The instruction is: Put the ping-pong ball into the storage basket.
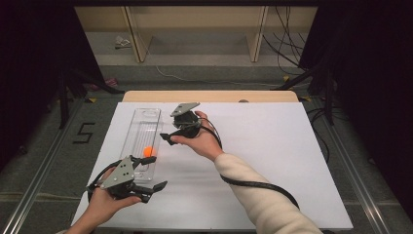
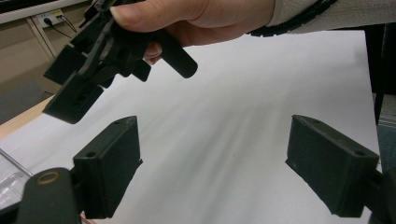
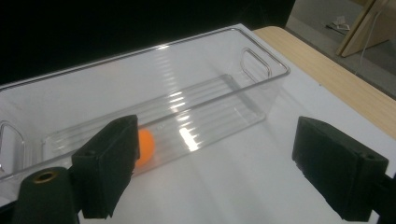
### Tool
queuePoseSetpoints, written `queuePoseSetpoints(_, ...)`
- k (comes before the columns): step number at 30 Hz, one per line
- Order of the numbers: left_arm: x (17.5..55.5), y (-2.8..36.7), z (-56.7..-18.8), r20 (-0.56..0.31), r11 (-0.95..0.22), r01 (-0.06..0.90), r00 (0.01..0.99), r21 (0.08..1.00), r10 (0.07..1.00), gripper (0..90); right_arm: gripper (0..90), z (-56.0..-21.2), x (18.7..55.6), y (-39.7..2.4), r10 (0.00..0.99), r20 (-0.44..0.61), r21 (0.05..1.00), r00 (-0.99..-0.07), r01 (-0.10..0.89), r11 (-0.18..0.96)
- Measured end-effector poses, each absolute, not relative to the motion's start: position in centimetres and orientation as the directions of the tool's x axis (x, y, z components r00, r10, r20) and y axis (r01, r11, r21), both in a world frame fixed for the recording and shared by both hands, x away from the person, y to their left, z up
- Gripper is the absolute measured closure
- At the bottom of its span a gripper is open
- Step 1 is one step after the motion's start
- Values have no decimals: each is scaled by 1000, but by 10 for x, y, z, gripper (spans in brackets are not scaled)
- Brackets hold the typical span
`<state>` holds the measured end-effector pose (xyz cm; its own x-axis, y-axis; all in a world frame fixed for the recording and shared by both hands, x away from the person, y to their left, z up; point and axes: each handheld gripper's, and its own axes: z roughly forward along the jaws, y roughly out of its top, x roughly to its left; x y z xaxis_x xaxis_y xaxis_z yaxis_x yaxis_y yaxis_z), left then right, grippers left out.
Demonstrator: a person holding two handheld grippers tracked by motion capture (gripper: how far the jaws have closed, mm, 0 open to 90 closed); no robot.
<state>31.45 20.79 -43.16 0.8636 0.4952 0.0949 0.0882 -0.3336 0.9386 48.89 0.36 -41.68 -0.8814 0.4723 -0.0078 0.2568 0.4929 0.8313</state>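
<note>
Inside the clear plastic bin sits a small orange ball, round and smooth, resting on the ribbed floor near the bin's near end. That long, narrow bin has cut-out handles and lies on the white sheet covering the worktop, at its left side. Its transparent wall stands between the ball and the right claw, which hovers just beside the bin, jaws spread and empty. Nearer the person, the left claw hangs over the sheet, jaws likewise spread, holding nothing.
</note>
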Motion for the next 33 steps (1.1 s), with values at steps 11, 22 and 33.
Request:
queuePoseSetpoints(11, 315, 208, -432, 97, -334, 87, 862, 938, 497, 170, 161, -417, 484, -24, 497, -4, 834, -868, 272, 481)
queuePoseSetpoints(22, 315, 208, -432, 95, -333, 89, 861, 939, 499, 170, 161, -419, 479, -51, 523, 5, 833, -852, 293, 470)
queuePoseSetpoints(33, 315, 208, -432, 95, -333, 90, 860, 939, 501, 169, 161, -423, 474, -74, 551, 12, 829, -834, 317, 461)
